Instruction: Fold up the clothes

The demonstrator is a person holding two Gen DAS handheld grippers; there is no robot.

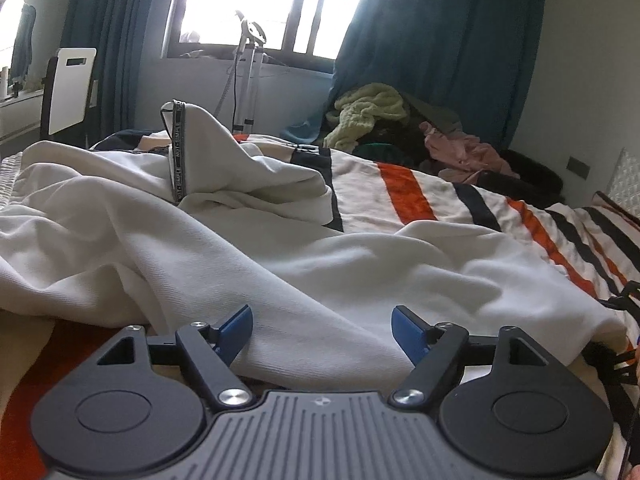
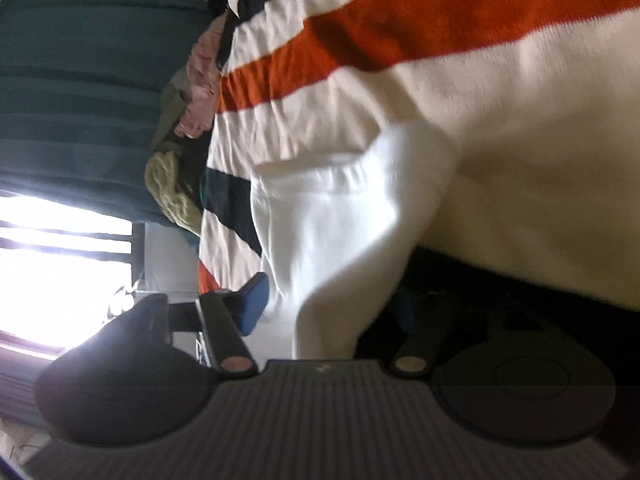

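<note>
Two grippers in view. Left gripper (image 1: 322, 330) spread wide, fold of white garment (image 1: 240, 248) between blue pads, unpinched. Garment rumpled across striped blanket (image 1: 404, 196). Right gripper (image 2: 328, 304) rolled sideways, white cloth between fingers; grip unclear, blurred. Clothes pile (image 1: 400, 124) beyond.

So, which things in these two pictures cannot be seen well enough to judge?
- Right wrist view: one finger of the right claw is hidden behind the white garment; everything is blurred.
- Left wrist view: the garment's left part is cut off.
- Pile of clothes: too tangled to count.
</note>
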